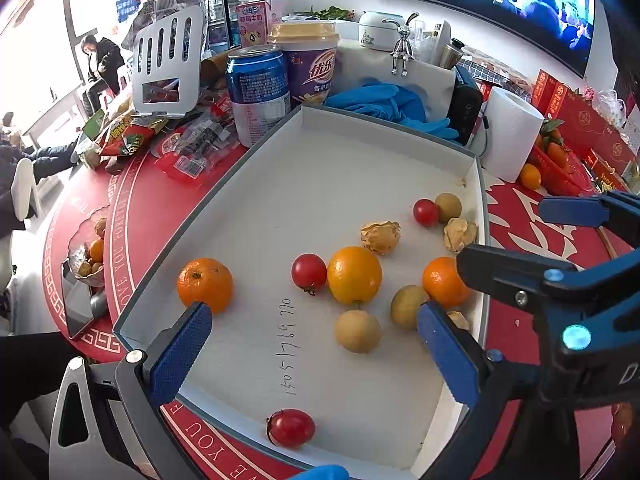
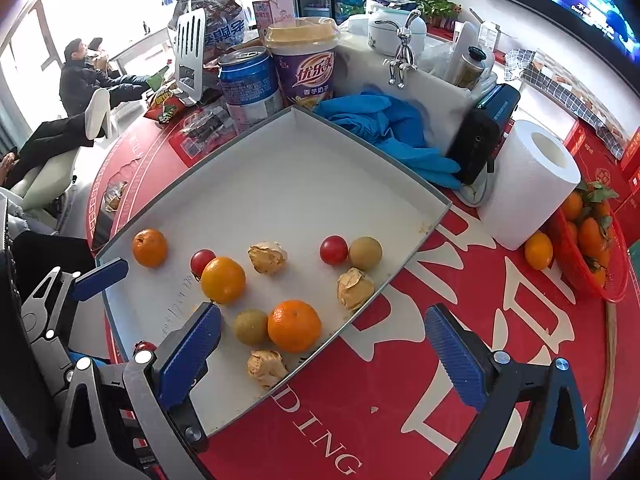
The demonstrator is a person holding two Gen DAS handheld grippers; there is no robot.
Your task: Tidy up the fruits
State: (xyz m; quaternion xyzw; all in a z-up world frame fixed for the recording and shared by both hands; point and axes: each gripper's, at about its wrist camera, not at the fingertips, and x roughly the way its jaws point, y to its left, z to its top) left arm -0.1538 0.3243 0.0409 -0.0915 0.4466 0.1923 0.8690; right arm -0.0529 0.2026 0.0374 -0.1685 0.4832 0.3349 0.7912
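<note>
While both grippers, left [image 1: 314, 348] and right [image 2: 322, 344], hung with jaws released, loose tomatoes [image 1: 309, 272] risked rolling off if the tray [image 1: 320, 184] was nudged.

A shallow tray [image 2: 360, 148] lies on the round table [image 2: 460, 280]. In the tray, a mandarin [image 2: 149, 247] sits alone at left; a cherry tomato [image 2: 202, 261] touches an orange [image 2: 223, 279] near the middle; a second cherry tomato [image 2: 333, 249] touches a longan [image 2: 365, 253] toward the right wall. Behind the tray stand a can [image 2: 250, 86] and a milk-tea cup [image 2: 304, 62], side by side. A paper roll [image 2: 528, 184] stands right of the tray, a fruit basket [image 2: 588, 248] beyond it.
</note>
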